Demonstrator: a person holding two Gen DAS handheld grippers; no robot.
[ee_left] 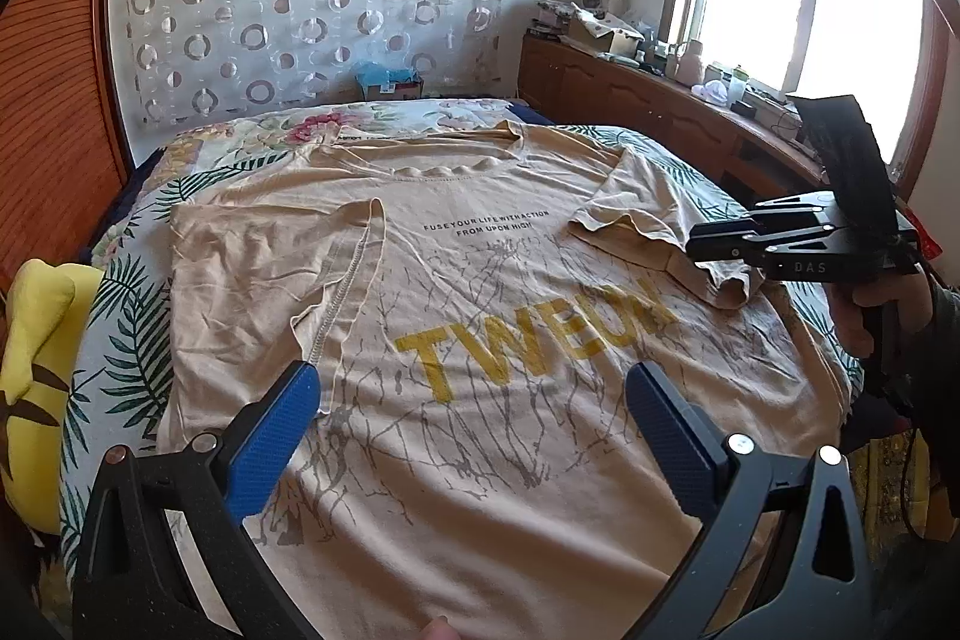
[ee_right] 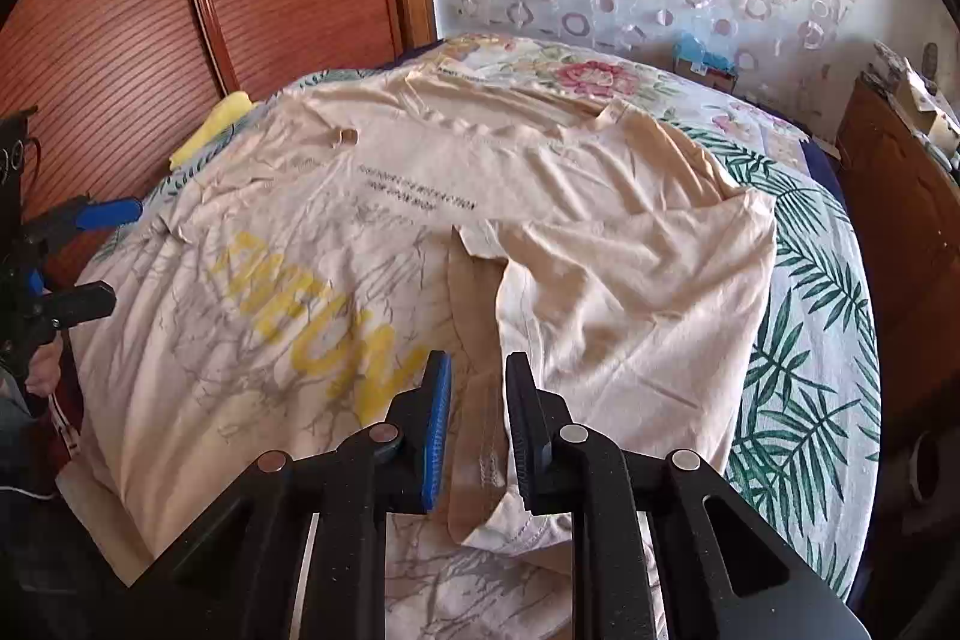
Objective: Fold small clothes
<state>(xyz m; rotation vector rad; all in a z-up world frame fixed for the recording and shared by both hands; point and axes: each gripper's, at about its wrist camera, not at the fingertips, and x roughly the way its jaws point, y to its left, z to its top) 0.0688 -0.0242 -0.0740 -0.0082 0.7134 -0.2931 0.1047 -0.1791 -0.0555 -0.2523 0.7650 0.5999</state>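
A beige T-shirt [ee_left: 480, 280] with yellow lettering lies face up on the bed, and it also fills the right wrist view [ee_right: 300, 220]. Its left sleeve [ee_left: 270, 268] is folded in over the chest. The right sleeve [ee_left: 636, 202] is folded in too and lies rumpled [ee_right: 630, 280]. My left gripper [ee_left: 474, 400] hovers wide open over the shirt's lower half with nothing between its blue pads. My right gripper [ee_right: 477, 388] stands over the right sleeve's hem with a narrow gap between its jaws. The hem shows through the gap, lying loose, not pinched. From the left the right gripper [ee_left: 699, 244] sits just above that sleeve.
A leaf-and-flower bedspread [ee_left: 120, 340] covers the bed. A yellow cushion [ee_left: 36, 340] lies at its left edge beside a wooden panel [ee_left: 54, 100]. A cluttered wooden cabinet [ee_left: 630, 88] runs under the window on the right. A hand [ee_left: 864, 322] holds the right gripper.
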